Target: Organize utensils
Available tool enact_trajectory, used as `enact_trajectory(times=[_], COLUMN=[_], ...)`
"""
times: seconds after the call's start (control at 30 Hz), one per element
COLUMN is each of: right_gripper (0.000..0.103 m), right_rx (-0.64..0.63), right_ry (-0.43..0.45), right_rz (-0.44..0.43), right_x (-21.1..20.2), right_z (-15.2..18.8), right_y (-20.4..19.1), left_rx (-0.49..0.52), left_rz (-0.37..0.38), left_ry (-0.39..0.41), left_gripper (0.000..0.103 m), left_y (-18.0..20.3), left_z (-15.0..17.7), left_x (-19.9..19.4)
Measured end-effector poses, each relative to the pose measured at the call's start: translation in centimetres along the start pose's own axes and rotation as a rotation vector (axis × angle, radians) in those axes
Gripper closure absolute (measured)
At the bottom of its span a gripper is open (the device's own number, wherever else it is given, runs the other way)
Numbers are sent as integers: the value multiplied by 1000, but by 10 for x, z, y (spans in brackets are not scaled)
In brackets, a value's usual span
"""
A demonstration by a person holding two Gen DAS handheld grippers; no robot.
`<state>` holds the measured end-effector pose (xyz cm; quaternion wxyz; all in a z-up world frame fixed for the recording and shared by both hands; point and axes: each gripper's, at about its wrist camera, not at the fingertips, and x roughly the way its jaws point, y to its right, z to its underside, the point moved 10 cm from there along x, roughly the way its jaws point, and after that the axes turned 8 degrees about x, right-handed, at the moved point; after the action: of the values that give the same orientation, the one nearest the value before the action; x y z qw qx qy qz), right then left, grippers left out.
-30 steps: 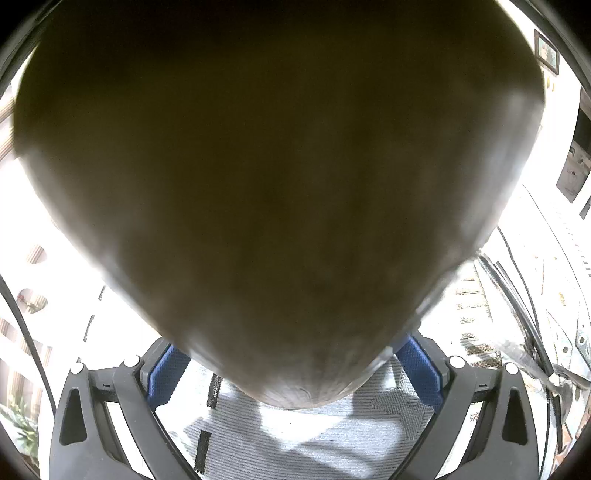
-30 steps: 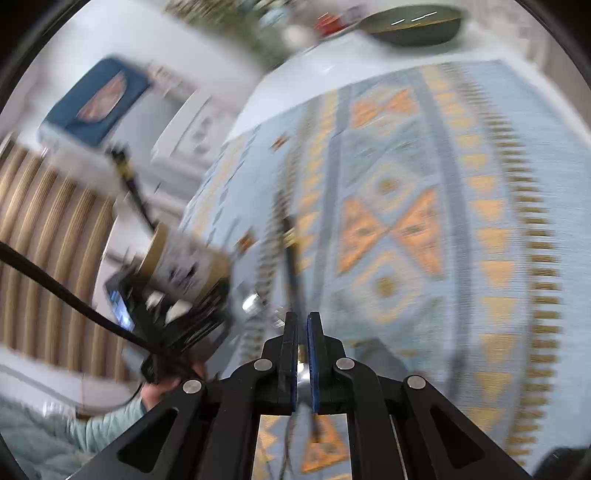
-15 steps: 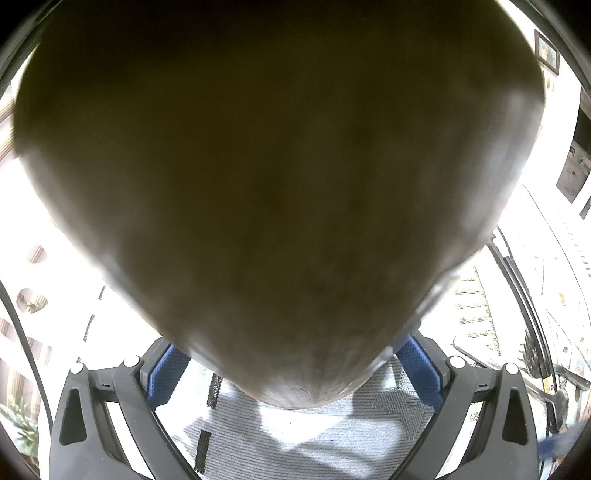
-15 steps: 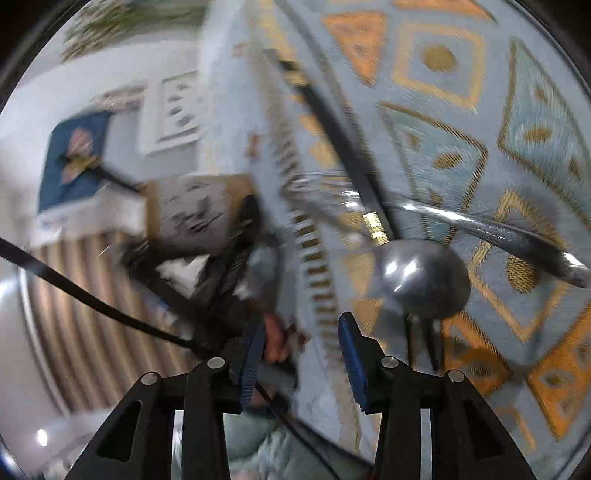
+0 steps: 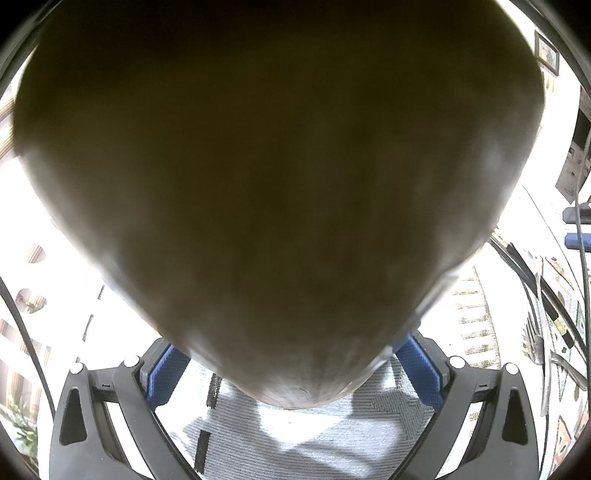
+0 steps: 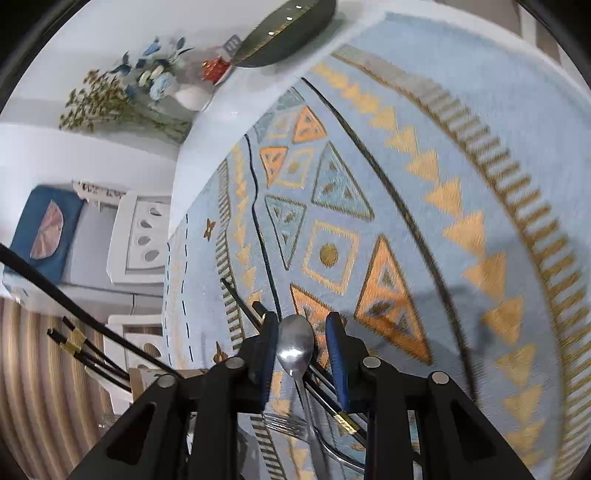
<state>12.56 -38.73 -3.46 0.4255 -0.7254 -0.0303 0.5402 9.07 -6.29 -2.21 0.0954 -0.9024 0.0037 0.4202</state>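
A brown paper cup (image 5: 277, 184) fills the left wrist view, and my left gripper (image 5: 291, 369) is shut on it, blue pads at its sides. In the right wrist view black chopsticks (image 6: 74, 341) with gold bands stick out beside the cup's rim (image 6: 138, 380). My right gripper (image 6: 301, 321) is open, its jaws having just been closing. A steel spoon (image 6: 295, 343) lies bowl-forward between the pads, with a gap on its right side. Under the gripper lie a fork (image 6: 284, 421) and more black chopsticks (image 6: 343, 417).
A blue and orange patterned cloth (image 6: 406, 184) covers the table, with a black cable (image 6: 391, 192) running across it. At the far edge stand a dark bowl (image 6: 284, 33), a vase of flowers (image 6: 166, 81) and a small red item (image 6: 214, 70). A white chair (image 6: 140, 236) stands left of the table.
The right gripper was shut a second ago; it opened, rolled and swung over the utensils, and now straddles the spoon's bowl with narrower jaws. The left gripper and cup have not moved.
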Motion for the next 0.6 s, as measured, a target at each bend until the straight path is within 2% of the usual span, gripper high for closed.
enact_trajectory(times=[0.13,0.33,0.4,0.53,0.6], right_gripper=[77,71,71,51,51], right_rx=[-89,-259,-311,-402,-474], right_ry=[-101,-194,-191,-167,-143], right_rz=[67,204,248,317,392], right_x=[5,46,55,68,76], right_z=[19,41,43,44,45], right_y=[4,-7,-12,-24,-29], left_rx=[1,0,1,1,2], left_rz=[1,1,0,0,0], left_ry=[0,0,0,0,0], left_gripper=[3,3,3,3,2], left_y=[2,2,2,3,2], left_z=[-1,0,0,-1,0], left_x=[0,1,1,1,1])
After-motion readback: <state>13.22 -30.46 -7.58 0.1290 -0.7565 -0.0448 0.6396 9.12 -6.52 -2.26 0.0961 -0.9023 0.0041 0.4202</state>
